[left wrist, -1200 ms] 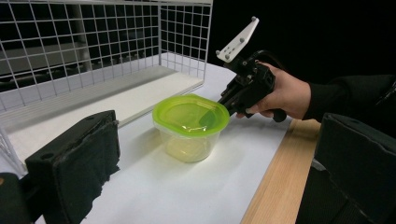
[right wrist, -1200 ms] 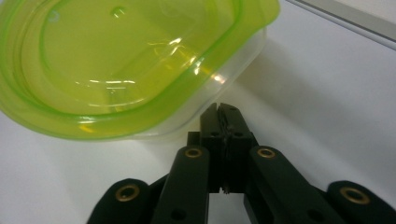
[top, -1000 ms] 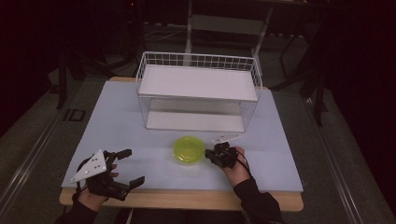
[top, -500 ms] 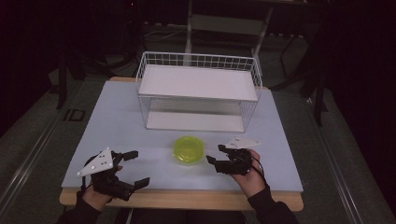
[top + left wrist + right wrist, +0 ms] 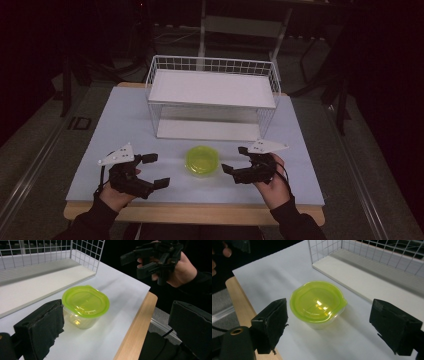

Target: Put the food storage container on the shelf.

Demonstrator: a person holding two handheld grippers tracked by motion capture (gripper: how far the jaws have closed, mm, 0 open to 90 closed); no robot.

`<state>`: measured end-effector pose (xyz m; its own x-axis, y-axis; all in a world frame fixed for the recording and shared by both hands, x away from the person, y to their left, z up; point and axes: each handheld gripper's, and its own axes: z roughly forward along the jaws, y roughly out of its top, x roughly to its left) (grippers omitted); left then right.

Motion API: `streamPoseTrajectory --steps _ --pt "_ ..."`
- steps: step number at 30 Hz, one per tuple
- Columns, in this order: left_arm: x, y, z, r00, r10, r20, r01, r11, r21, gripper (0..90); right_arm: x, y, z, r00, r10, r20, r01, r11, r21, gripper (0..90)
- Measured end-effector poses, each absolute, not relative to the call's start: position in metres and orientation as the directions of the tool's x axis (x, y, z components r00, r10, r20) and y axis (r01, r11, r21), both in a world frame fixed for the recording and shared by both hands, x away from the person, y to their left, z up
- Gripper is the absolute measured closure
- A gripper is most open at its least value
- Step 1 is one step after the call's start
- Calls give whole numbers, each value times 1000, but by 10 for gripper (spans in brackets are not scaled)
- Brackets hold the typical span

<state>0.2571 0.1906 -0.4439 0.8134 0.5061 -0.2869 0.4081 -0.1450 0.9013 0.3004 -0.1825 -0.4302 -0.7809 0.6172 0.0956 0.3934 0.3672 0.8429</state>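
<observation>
— Where the table (image 5: 125, 125) is seen from above, what is made out?

— A small tub (image 5: 202, 160) with a green lid is seen near the front edge, just before a white wire rack (image 5: 212, 102). The left tongs (image 5: 152, 170) are held to one side of it and the right tongs (image 5: 232, 161) to the other, both apart from it.

— Are the jaws spread?

— On both tongs the jaws are held wide apart, and nothing is gripped by either. From above this is only roughly seen; it is made plain in the gripper views.

— What is added by the left gripper view?

— The tub (image 5: 85, 306) is shown to have a clear body under the green lid (image 5: 85, 300), which cannot be told from above. It stands near the left-hand jaw; whether they touch cannot be told. The right tongs (image 5: 135, 263), held in a hand (image 5: 181, 267), are seen beyond the table's wooden edge (image 5: 136, 325).

— And by the right gripper view?

— The tub (image 5: 318, 305) is seen between the two jaws, clear of both, with glare on its lid. The rack's white lower shelf (image 5: 367, 280) is seen behind it, and fingertips (image 5: 224, 251) at the top left corner.
</observation>
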Motion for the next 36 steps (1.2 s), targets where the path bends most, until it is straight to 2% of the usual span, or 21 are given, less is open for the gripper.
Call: streamPoseTrajectory --steps 5,9,11,14,17,22,25,30,35,36 --pt "273 180 -440 801 528 -280 420 -163 893 11 311 -178 -424 -783 615 89 394 380 837 151" --pt "286 174 -443 783 539 -310 453 -151 879 64 324 -176 -424 -751 639 165 487 368 792 151" --pt "292 170 -447 773 549 -318 468 -155 870 64 330 -173 -426 -739 645 193 521 365 772 127" --pt "302 163 -452 753 561 -345 505 -156 849 64 338 -170 -431 -710 654 261 581 335 742 139" --pt "311 157 -458 729 576 -370 541 -152 827 65 346 -168 -437 -691 658 300 623 330 709 259" --pt "323 150 -472 640 623 -450 636 -101 765 154 356 -165 -449 -626 698 348 697 301 650 429" --pt "327 148 -481 598 647 -472 677 -93 730 182 361 -164 -458 -595 709 378 733 287 616 456" --pt "334 148 -495 522 665 -534 754 -67 654 305 367 -161 -470 -532 730 428 795 258 549 540" --pt "337 145 -504 496 651 -574 795 -76 601 419 372 -158 -478 -492 736 466 830 235 506 620" --pt "338 144 -506 495 646 -581 802 -82 591 466 372 -157 -479 -489 739 463 832 235 503 625"
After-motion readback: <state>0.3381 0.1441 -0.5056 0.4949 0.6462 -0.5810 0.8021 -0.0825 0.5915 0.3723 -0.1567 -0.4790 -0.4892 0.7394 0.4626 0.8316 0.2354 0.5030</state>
